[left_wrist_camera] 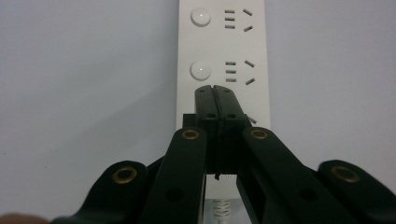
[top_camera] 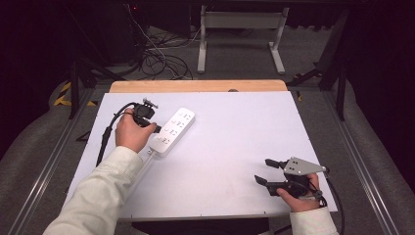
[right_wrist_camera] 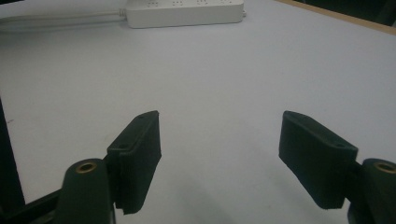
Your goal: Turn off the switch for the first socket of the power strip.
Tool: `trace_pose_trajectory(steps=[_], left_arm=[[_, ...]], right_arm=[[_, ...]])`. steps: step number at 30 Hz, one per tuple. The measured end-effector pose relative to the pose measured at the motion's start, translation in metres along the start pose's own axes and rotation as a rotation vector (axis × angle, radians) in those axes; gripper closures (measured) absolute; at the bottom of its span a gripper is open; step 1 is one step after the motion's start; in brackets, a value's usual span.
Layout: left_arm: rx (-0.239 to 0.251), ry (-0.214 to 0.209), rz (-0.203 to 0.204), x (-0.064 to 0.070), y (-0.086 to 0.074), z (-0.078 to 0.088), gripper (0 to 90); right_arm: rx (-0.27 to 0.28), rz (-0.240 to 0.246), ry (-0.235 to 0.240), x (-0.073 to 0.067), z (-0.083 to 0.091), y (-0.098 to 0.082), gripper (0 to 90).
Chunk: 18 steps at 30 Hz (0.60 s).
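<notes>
While left tongs (left_wrist_camera: 215,88) press closed onto the power strip (left_wrist_camera: 223,46), right tongs (right_wrist_camera: 219,154) gape wide.

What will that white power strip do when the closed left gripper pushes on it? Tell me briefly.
The power strip looks like a rigid, flat plastic bar, so it probably slides rather than tips. On the smooth table it may pivot under the left gripper. Its cord could drag.
</notes>
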<state>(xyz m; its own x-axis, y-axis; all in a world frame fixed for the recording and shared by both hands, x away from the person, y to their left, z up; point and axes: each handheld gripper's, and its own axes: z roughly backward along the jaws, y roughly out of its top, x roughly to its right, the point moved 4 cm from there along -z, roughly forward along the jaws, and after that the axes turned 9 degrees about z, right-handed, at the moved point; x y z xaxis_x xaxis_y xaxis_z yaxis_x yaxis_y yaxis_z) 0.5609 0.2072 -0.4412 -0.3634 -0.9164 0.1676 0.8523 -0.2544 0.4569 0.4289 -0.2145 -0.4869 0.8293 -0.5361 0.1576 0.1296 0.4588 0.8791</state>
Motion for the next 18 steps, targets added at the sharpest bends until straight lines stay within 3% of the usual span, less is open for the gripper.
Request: trace_pose_trajectory(steps=[10, 18], left_arm=[[-0.087, 0.007, 0.022, -0.003, 0.001, -0.011, 89.7], [-0.126, 0.025, -0.023, -0.001, 0.002, -0.018, 89.7]], right_arm=[[-0.007, -0.001, 0.01, -0.001, -0.001, -0.001, 29.8], [-0.006, -0.001, 0.013, -0.001, -0.001, -0.001, 29.8]])
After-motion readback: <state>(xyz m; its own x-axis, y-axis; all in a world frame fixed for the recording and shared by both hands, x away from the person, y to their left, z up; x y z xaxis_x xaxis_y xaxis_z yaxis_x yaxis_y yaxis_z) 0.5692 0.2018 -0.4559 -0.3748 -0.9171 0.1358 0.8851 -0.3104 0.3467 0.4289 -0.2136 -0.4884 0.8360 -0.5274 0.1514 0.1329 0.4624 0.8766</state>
